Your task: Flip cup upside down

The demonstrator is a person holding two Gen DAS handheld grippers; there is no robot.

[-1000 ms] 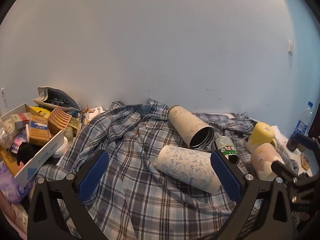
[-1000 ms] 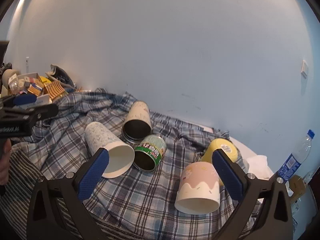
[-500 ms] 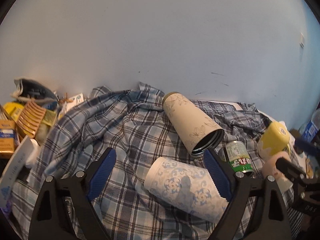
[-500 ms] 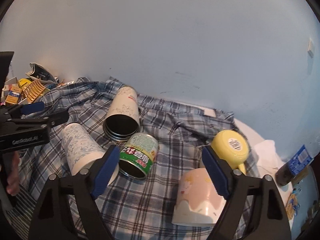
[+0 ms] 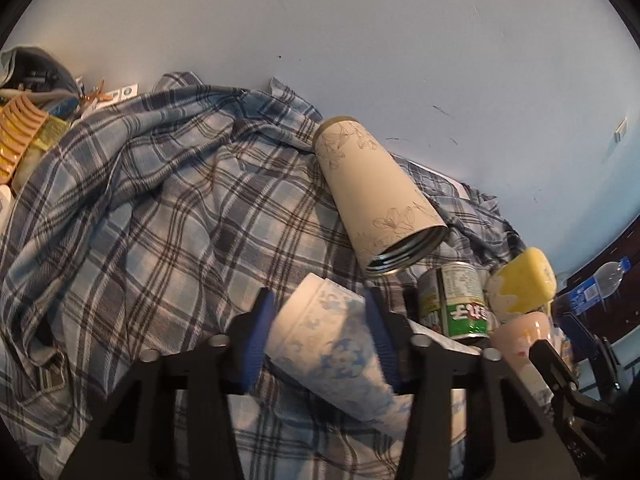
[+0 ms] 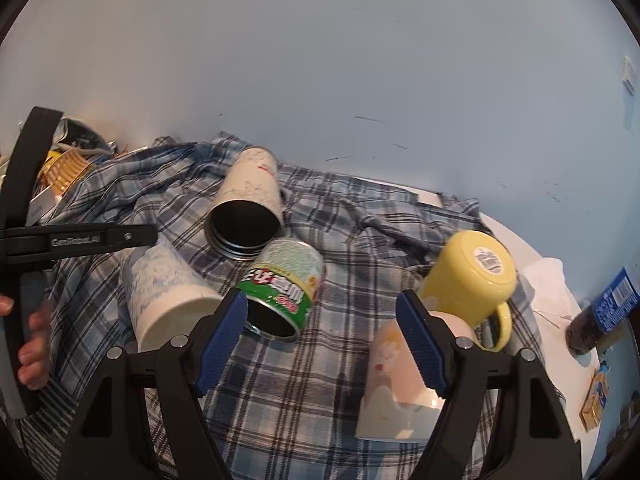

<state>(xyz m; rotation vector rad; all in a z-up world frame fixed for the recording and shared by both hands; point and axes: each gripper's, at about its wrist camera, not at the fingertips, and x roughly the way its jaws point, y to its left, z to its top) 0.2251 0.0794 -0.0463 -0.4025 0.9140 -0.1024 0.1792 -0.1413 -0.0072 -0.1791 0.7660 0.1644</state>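
Plaid shirt fabric (image 5: 168, 216) is rumpled over the whole surface, with a plain pale blue wall behind it. So the cup with the blue floral print (image 5: 332, 344) is lying on its side on that cloth, long axis running diagonally: closed base pointing up and away toward the wall in the left wrist view, open mouth toward the camera and to the right. The left gripper (image 5: 316, 336) has its blue pads on either side of the cup near the base end and looks clamped on it, though the contact itself is blurry and the cup's mouth is hidden behind the right-hand finger. From the right wrist view you see that same cup (image 6: 168, 300) with its rim facing the lens and one black finger of the left gripper lying across its top. The right gripper (image 6: 324, 340) is spread wide over the cloth, holding nothing, green tin can (image 6: 286, 284) just past its left pad. Beige tumbler (image 6: 248, 204) lies on its side too, mouth toward the can. Pink mug (image 6: 404, 384) is half hidden behind the right pad, touching the yellow mug (image 6: 468, 276).
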